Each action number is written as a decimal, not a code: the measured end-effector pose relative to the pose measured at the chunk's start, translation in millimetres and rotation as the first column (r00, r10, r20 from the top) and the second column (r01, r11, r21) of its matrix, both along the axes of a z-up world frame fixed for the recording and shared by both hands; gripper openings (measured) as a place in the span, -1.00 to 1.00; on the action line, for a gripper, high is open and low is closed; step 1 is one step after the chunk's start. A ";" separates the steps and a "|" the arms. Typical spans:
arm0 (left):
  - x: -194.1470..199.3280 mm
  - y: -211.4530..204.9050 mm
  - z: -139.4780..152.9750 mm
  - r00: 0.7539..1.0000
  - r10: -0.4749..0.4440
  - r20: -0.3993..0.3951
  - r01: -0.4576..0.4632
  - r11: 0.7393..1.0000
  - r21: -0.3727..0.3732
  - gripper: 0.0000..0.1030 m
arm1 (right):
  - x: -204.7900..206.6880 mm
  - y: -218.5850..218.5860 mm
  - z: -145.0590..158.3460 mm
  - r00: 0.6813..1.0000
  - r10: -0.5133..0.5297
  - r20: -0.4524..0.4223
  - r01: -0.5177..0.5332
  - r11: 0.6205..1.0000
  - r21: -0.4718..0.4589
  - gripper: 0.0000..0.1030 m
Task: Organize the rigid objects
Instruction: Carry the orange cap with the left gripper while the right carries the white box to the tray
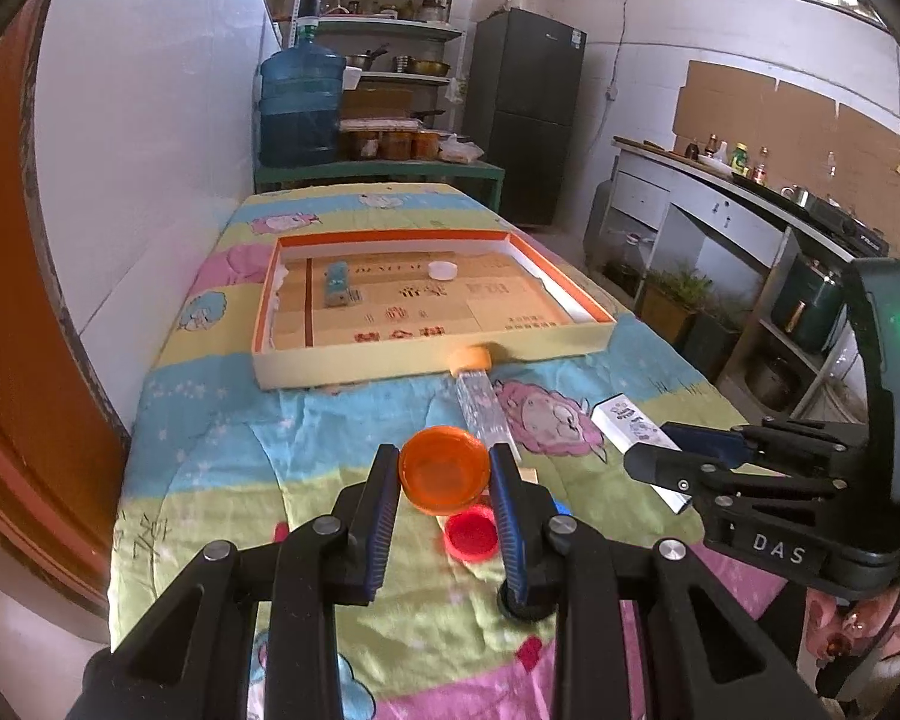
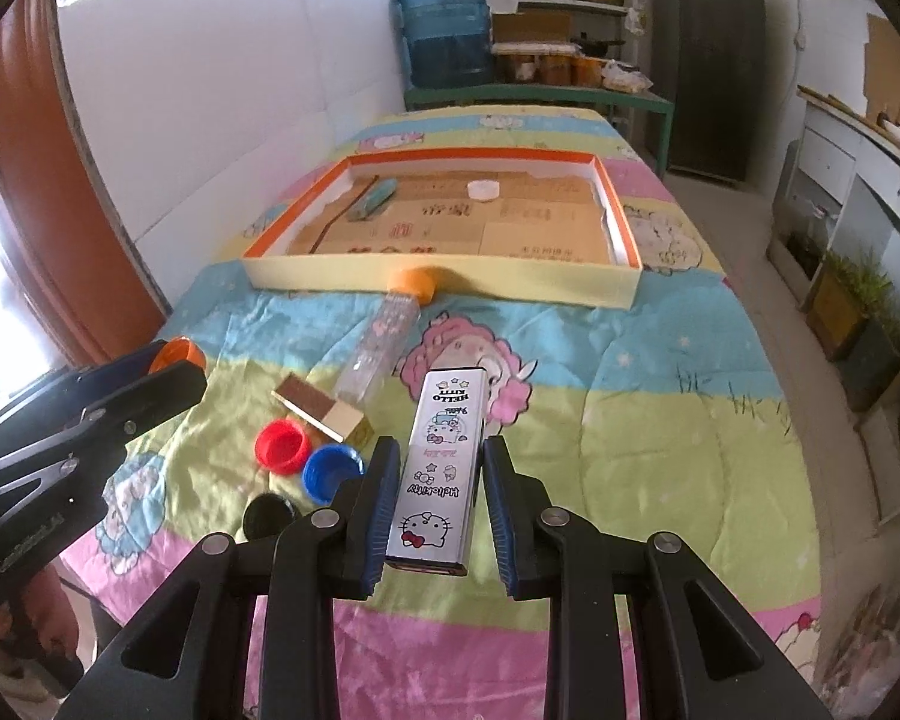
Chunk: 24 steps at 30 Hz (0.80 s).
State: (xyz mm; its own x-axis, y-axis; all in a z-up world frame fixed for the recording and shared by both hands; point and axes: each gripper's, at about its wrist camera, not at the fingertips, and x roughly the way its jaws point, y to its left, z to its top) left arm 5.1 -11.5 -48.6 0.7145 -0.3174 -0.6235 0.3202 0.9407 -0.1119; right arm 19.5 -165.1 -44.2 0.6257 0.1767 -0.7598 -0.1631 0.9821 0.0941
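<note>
Orange cap (image 1: 444, 471) clamped in left hand-held gripper (image 1: 445, 468); right hand-held gripper (image 2: 435, 468) grips tin (image 2: 438, 474)

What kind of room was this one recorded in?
Most likely a home kitchen or utility room: a fridge, shelves of pots and jars, a counter with bottles and a stove. The work surface is a table under a cartoon quilt.

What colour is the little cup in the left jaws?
Translucent orange cup; the left wrist view shows it best.
</note>
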 end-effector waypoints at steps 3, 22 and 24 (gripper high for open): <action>8.8 -1.6 2.8 1.000 0.019 -0.006 -0.019 1.000 0.001 -0.41 | 6.7 -1.9 3.9 1.000 0.000 0.010 0.000 1.000 0.004 -0.44; 68.6 -22.3 34.6 0.997 0.073 -0.011 -0.073 0.997 0.024 -0.41 | 54.0 -9.4 34.1 0.998 0.003 0.068 -0.005 1.000 0.026 -0.44; 76.1 -25.7 37.6 0.997 0.075 -0.015 -0.074 0.997 0.027 -0.41 | 58.8 -10.5 37.2 0.997 0.001 0.077 -0.004 1.000 0.027 -0.44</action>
State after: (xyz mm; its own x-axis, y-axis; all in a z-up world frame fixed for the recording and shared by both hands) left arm 81.2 -37.2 -11.0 0.7252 -0.2470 -0.6427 0.2473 0.9646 -0.0918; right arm 78.2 -175.6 -6.9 0.6816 0.1980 -0.7044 -0.1734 0.9790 0.1075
